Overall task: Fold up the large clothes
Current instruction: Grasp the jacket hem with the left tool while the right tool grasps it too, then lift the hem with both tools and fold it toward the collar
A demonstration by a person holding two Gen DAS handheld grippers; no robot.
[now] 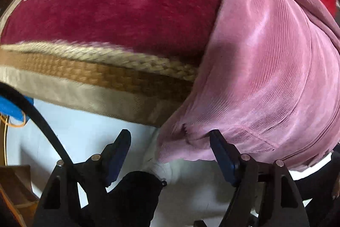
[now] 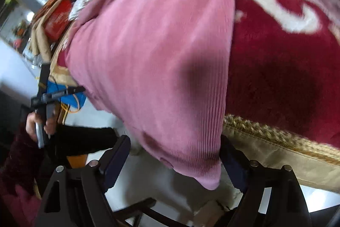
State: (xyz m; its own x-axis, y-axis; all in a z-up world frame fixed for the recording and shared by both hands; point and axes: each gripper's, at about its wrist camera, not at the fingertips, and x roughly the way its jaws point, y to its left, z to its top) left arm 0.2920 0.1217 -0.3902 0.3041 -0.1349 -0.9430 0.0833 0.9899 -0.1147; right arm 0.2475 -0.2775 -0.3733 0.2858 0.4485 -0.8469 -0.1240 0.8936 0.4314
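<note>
We're over a big red blanket w/ white motifs and a tan braided border, spread on what looks like a bed. The pink ribbed garment lies on it and hangs over the blanket's near edge, its lower hem dangling past the border toward the pale floor.

Risks, as we judge them: both grippers stand wide and neither has cloth pinched, so closing now could catch only a thin bit of hem, or the blanket's border along w/ it. The hanging part could also slide off the edge if tugged unevenly.

The garment looks soft, corduroy-like, bunched at the top, w/ a small tear or dark mark near the lower hem; blur hides detail.

Left gripper: jaws wide, hem corner just beside the right-hand finger, not clamped. Right gripper: jaws wide, the garment's lower corner drooping between the fingers, unpinched.
</note>
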